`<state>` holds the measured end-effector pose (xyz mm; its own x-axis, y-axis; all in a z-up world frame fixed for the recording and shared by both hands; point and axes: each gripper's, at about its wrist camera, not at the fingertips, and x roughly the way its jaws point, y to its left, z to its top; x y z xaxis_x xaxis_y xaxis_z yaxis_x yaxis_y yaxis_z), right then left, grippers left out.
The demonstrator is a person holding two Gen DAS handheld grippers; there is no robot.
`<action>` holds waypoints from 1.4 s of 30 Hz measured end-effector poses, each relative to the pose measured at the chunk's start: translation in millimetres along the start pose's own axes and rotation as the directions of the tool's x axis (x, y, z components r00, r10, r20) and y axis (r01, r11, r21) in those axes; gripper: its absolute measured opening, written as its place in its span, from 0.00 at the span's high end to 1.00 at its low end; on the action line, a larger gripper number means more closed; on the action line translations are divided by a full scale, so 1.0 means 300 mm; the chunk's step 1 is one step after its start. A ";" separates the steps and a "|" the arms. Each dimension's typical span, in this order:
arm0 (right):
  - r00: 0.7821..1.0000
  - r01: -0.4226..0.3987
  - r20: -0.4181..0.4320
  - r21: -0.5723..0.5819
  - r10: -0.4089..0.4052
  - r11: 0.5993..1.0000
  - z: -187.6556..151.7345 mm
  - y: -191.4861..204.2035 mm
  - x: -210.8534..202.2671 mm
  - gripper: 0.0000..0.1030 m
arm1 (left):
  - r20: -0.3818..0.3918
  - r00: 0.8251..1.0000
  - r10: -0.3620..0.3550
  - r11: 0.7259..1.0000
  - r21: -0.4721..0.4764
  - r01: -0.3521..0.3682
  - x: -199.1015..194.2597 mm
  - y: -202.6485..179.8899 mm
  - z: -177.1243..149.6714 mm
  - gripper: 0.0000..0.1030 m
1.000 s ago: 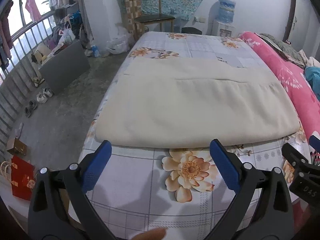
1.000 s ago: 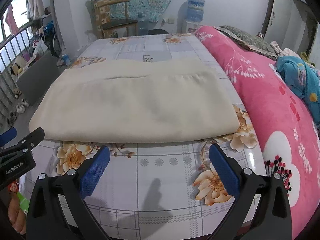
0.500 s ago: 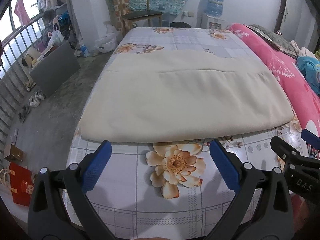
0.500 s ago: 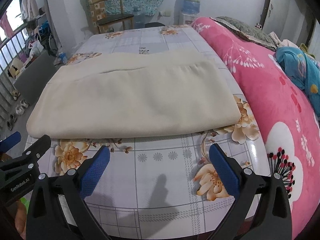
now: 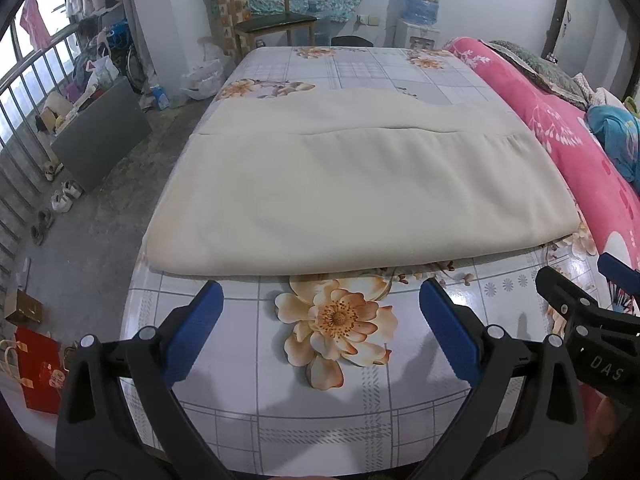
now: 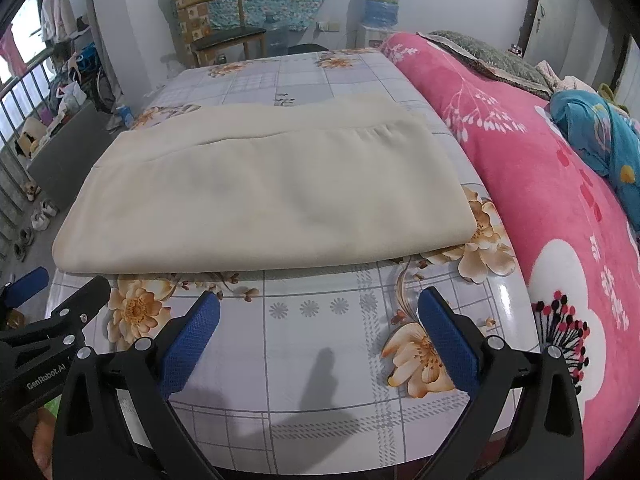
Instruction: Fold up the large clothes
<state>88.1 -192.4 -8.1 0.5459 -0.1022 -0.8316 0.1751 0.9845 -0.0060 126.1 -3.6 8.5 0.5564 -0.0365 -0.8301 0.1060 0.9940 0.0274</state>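
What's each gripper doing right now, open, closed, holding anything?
Left gripper: open, empty, just short of the cream garment.
Right gripper: open, empty, also short of the garment's near edge.

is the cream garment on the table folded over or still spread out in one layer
Folded over. The cream garment shows an upper layer whose far edge crosses its width, a lower layer beyond it, and a rounded near edge on the table.

Bare tablecloth before cream garment; pink blanket blocks right.
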 end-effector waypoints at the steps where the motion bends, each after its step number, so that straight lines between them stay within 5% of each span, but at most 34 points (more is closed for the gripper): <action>1: 1.000 0.001 0.000 0.000 -0.001 1.000 0.000 0.000 0.000 0.06 | -0.001 1.000 0.001 1.000 0.000 -0.001 0.000 0.000 0.000 0.08; 42: 1.000 0.011 -0.001 -0.006 -0.011 1.000 0.004 -0.011 -0.005 0.06 | -0.004 1.000 -0.009 1.000 -0.002 0.009 0.000 -0.008 0.002 0.08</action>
<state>87.8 -195.6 -6.2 0.5427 -0.1131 -0.8323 0.1764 0.9841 -0.0187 126.2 -5.9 8.8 0.5525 -0.0450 -0.8323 0.1094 0.9938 0.0189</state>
